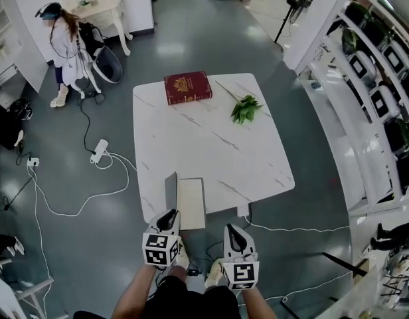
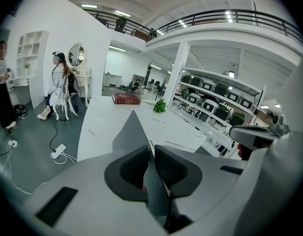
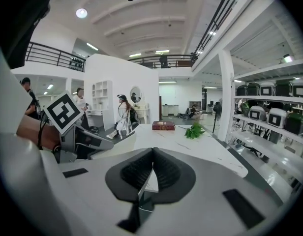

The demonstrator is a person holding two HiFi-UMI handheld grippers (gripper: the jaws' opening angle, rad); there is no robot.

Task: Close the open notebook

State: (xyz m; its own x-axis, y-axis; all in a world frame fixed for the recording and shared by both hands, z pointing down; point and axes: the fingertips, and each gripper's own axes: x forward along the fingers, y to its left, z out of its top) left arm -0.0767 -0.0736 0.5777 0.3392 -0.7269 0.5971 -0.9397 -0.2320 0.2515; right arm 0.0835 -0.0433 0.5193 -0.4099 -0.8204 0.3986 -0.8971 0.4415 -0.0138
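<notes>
Notebook (image 1: 190,203) place: at the near edge of the white marbled table (image 1: 211,145), left of the edge's middle, its near end hanging slightly over the rim.
Table contents: a red book (image 1: 188,88) lies at the far edge and a green plant sprig (image 1: 245,109) lies just right of it, both well apart from the notebook.
Notebook axis: the long side runs from the near edge straight toward the far edge. The spine follows that line along the left side of the pale page.
Notebook state: open. The grey cover (image 2: 129,134) rises steeply from the spine, and the page lies flat to its right.
Left gripper (image 1: 170,215): comes in from the near side at the notebook's near left corner, pointing forward and sloping down. Its marker cube faces up.
Left tongs: pinching the raised cover, whose thin edge runs between the two pads in the left gripper view.
Right gripper (image 1: 232,231): just off the near table edge, right of the notebook and clear of it, pointing forward at a shallower slope.
Right tongs: pressed together, with nothing gripped.
Arms: both bare forearms reach forward from the bottom of the head view, side by side.
</notes>
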